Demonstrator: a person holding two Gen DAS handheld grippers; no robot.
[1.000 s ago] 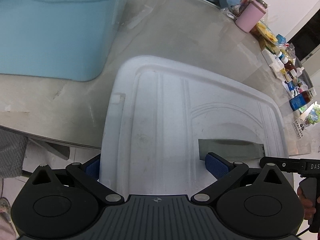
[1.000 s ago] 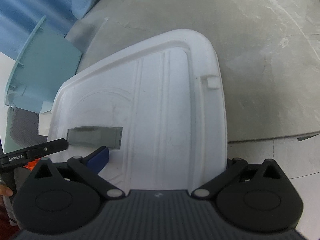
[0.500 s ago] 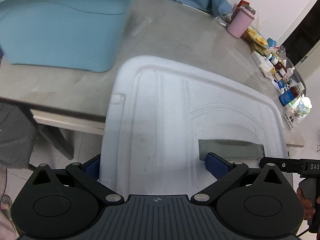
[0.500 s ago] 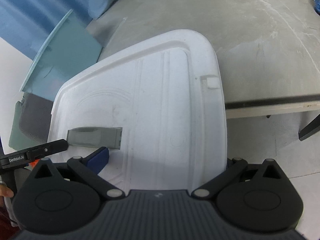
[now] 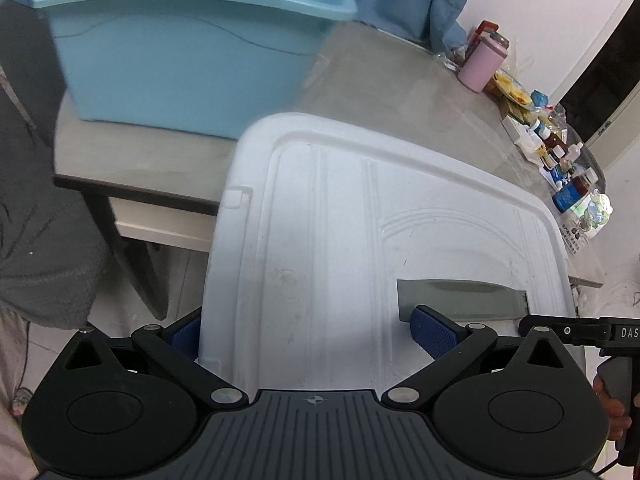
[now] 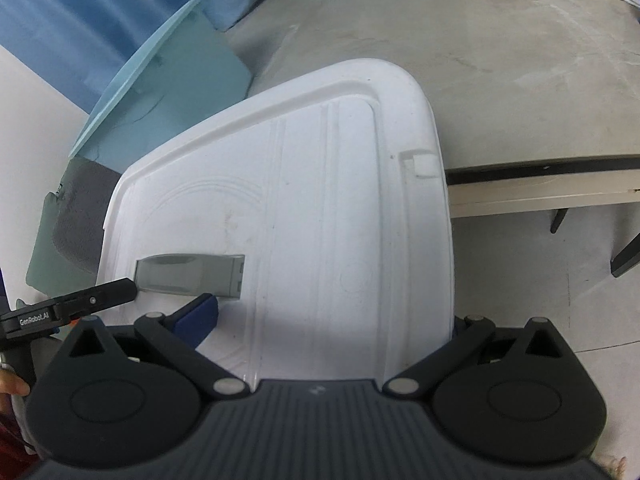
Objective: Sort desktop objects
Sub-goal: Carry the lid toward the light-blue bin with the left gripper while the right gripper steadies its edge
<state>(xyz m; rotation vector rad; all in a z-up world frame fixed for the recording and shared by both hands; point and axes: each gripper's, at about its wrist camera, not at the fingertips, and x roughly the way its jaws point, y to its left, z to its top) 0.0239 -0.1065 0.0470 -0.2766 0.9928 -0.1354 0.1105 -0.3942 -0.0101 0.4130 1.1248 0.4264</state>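
Note:
A large white plastic lid (image 5: 340,248) with a grey handle recess (image 5: 460,294) is held between both grippers; it also shows in the right wrist view (image 6: 320,220). My left gripper (image 5: 308,330) is shut on the lid's left near edge, one blue pad (image 5: 434,330) on top. My right gripper (image 6: 332,320) is shut on the lid's right near edge, with its blue pad (image 6: 198,314) on top. A light blue plastic bin (image 5: 188,48) stands on the grey table (image 5: 420,100) beyond the lid; it also shows in the right wrist view (image 6: 160,92).
A pink tumbler (image 5: 482,64) and several small bottles and packets (image 5: 560,156) sit along the table's far right. The table's front edge (image 6: 540,178) and dark legs (image 5: 132,256) are below the lid. A grey chair (image 5: 36,216) stands at the left.
Both grippers have pulled the lid back and up, away from the table. The table edge, legs and floor have come into view, and the blue bin looks farther off.

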